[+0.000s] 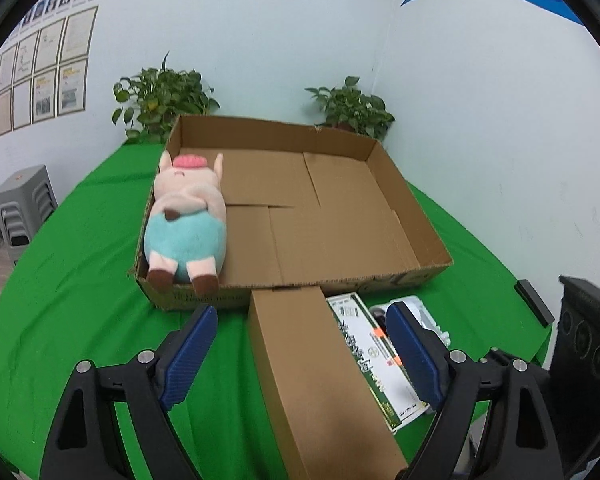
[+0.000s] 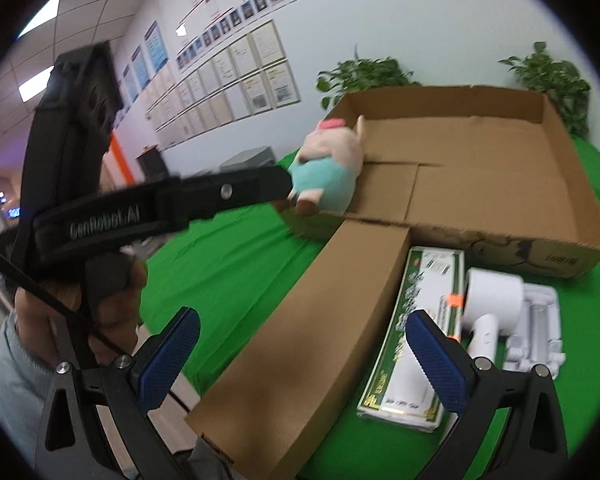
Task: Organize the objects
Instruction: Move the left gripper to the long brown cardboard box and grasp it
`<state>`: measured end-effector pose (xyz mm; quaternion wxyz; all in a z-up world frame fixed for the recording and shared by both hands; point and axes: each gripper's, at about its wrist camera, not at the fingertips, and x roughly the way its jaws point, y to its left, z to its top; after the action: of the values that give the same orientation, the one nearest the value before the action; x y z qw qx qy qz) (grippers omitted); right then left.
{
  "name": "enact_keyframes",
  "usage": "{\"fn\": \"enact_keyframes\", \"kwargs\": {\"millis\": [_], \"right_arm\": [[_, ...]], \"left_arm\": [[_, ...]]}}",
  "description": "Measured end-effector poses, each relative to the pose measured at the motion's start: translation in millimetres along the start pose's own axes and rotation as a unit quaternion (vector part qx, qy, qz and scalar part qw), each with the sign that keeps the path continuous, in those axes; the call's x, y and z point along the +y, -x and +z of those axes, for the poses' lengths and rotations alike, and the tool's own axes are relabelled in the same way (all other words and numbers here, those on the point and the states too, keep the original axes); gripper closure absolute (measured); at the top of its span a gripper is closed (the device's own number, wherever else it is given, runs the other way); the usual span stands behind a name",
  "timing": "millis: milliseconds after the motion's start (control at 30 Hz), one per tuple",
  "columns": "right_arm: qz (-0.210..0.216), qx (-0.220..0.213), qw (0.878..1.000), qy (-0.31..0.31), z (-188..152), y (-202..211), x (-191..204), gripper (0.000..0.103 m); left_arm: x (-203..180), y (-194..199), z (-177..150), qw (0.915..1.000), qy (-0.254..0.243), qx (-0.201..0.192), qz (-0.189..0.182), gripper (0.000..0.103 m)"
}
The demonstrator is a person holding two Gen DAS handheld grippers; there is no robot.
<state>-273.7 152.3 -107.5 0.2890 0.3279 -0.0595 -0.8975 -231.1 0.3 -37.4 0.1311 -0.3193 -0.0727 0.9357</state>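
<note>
**boxfan22:** Between the wide-spread jaws of the left gripper (image 1: 302, 350) sits the long brown carton (image 1: 320, 380), lying flat on the green tablecloth (image 1: 80, 300) with its far end butted up against the front wall of the big open cardboard tray (image 1: 404, 200). Neither blue pad touches it, there's clear cloth showing on the left side, so nothing's gripped yet. My read is they're lining up to grab it across its width.

**tidy_tom:** Yeah, same from the other hand. The right gripper (image 2: 304, 358) is spread wide too, holding nothing. The carton runs up between its jaws, and the green-and-white printed box (image 2: 412, 344) lies just beside the carton, partly behind the right-hand pad. Past that pad there's a white hair-dryer-looking thing (image 2: 488, 300) resting against a white moulded insert (image 2: 540, 320).

**boxfan22:** And the plush pig (image 1: 188, 216) is already in the tray, tucked along the left wall, feet poking over the front edge. Looks like that leaves most of the floor free for the flat stuff.

**tidy_tom:** Makes sense. A carton that long probably wants both hands, which is maybe why both grippers hang over it. Can't tell which one closes first though. You can see the person's left hand (image 2: 100, 300) wrapped on the handle in the right view.
</note>
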Motion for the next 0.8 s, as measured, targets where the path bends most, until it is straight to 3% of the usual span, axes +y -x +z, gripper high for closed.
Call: {"fn": "enact_keyframes", "kwargs": {"millis": [233,467,800], "right_arm": [[0.042,0.023,0.998,0.041,-37,0,17,0.001],[0.037,0.048,0.995,0.083,-63,-3,38,0.001],[0.027,0.050,0.994,0.090,-66,-10,39,0.000]], "left_arm": [[29,-34,-26,0.9941,0.061,0.070,-0.056,0.017],[31,-69,-65,0.9769,0.092,0.145,-0.128,0.018],[23,-74,-76,0.9761,0.091,0.159,-0.117,0.019]]}}
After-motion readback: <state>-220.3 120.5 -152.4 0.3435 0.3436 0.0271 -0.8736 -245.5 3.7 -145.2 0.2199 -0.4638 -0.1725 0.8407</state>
